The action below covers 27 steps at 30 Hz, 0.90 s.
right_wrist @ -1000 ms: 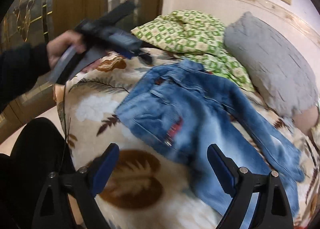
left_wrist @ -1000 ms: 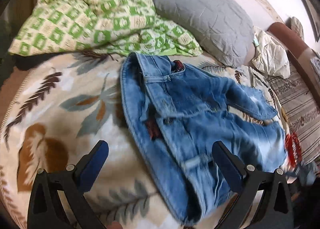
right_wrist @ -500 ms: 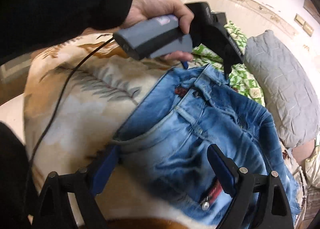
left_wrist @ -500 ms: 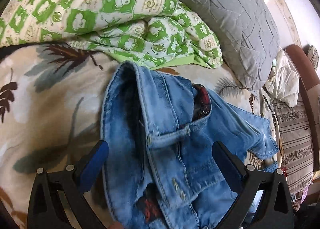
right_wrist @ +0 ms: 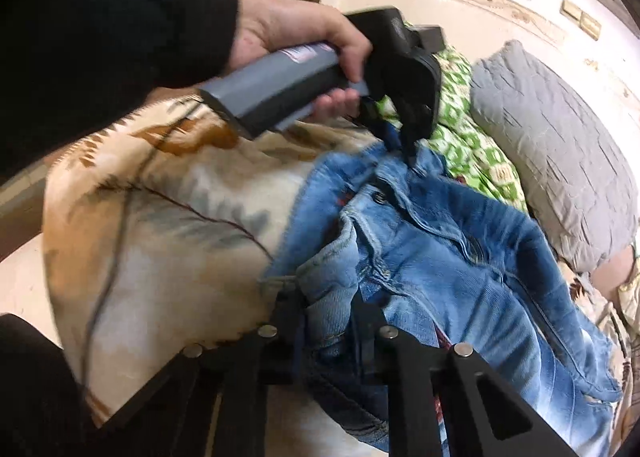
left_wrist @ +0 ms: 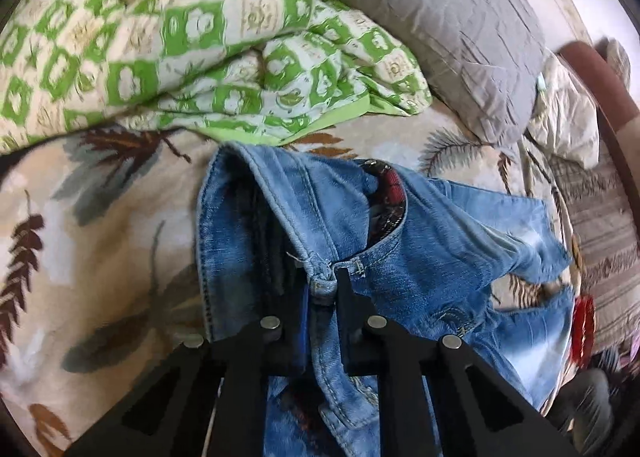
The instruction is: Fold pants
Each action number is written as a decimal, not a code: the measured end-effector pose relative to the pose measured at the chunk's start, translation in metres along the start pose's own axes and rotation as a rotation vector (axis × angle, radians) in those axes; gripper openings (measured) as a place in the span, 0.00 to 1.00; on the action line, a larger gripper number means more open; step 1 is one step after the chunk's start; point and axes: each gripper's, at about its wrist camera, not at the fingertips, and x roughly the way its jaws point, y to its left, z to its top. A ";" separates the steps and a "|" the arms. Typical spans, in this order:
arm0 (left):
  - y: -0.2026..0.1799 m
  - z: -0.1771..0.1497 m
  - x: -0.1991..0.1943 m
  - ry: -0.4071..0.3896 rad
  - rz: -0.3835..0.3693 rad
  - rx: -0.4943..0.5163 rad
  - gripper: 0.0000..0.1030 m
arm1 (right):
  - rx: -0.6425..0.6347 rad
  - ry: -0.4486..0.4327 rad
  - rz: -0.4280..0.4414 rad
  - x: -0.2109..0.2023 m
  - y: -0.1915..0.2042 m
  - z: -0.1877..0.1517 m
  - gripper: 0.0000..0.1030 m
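A cream leaf-patterned bedspread [left_wrist: 100,241] carries a green-and-white checked quilt [left_wrist: 192,41] and a grey quilted pillow [left_wrist: 432,17]. Light-blue denim pants [left_wrist: 440,249] lie crumpled on the bedspread, waistband just below the quilt. The left gripper [left_wrist: 322,289] is clamped on a waistband fold; the right gripper [right_wrist: 330,309] is clamped on another bunched part of the waistband.

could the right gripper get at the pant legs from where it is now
Probably not right away: the right gripper is shut on the jeans at the waistband, so it would have to let go first. The legs lie uncovered on the bed.
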 end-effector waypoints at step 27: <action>0.055 -0.007 -0.042 -0.001 0.252 -0.083 0.97 | 0.075 0.019 0.101 -0.015 0.046 0.015 0.75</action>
